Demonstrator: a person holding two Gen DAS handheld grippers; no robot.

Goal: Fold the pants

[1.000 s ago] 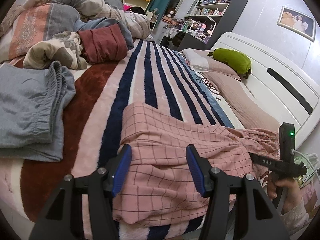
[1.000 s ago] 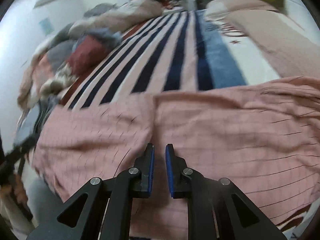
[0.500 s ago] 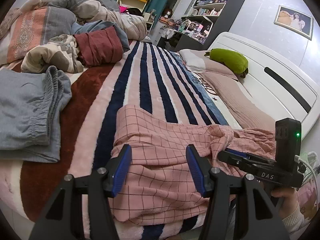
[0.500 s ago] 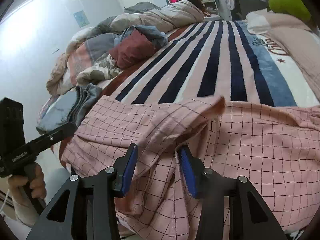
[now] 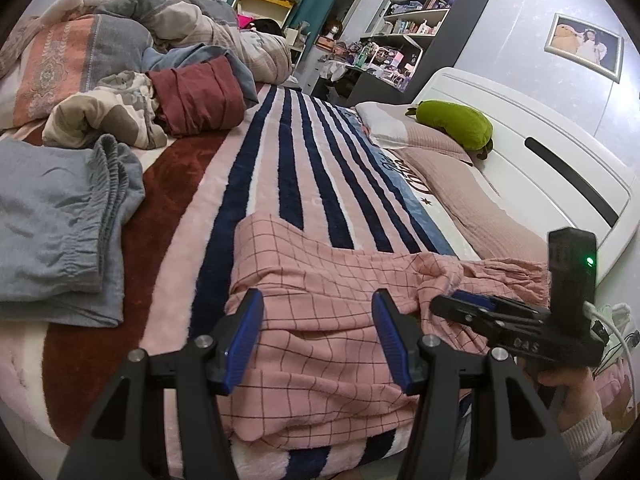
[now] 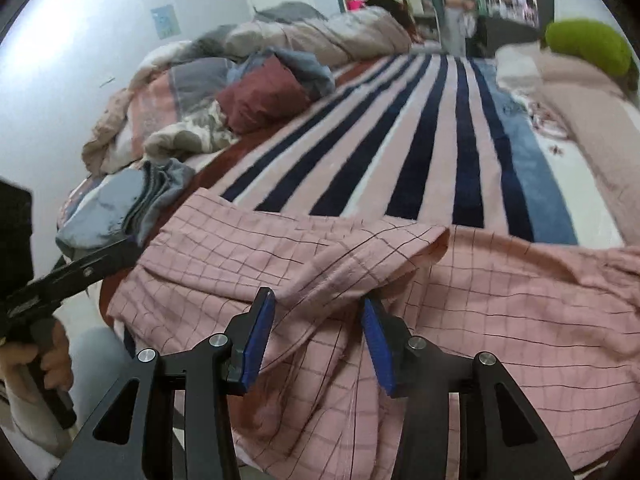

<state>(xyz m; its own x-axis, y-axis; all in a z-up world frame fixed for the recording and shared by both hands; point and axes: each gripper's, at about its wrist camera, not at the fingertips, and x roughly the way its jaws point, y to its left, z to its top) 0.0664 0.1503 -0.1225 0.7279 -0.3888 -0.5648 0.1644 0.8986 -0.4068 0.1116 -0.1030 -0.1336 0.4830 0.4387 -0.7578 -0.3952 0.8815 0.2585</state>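
Observation:
Pink checked pants (image 5: 320, 264) lie across the near edge of a striped blanket (image 5: 300, 160) on a bed. My left gripper (image 5: 316, 336) hovers over their left part, open, its blue pads wide apart with flat cloth below. My right gripper (image 6: 318, 320) is open too; a raised, folded-over flap of the pants (image 6: 380, 252) sits between and just beyond its pads. From the left wrist view the right gripper (image 5: 460, 300) points in from the right at that bunched fold. From the right wrist view the left gripper (image 6: 120, 252) shows at the left edge, held by a hand (image 6: 48, 360).
Folded grey pants (image 5: 52, 220) lie at the left of the bed. A heap of bedding (image 5: 100, 52) and a maroon garment (image 5: 200, 100) sit behind them. A green plush (image 5: 456, 124) rests on pillows by the white headboard (image 5: 540, 168). Shelves (image 5: 420, 40) stand at the far wall.
The right gripper's jaws went from shut to open. It swung leftward toward the left gripper, and a fold of the pants now lies bunched up in the middle. The left gripper stayed put.

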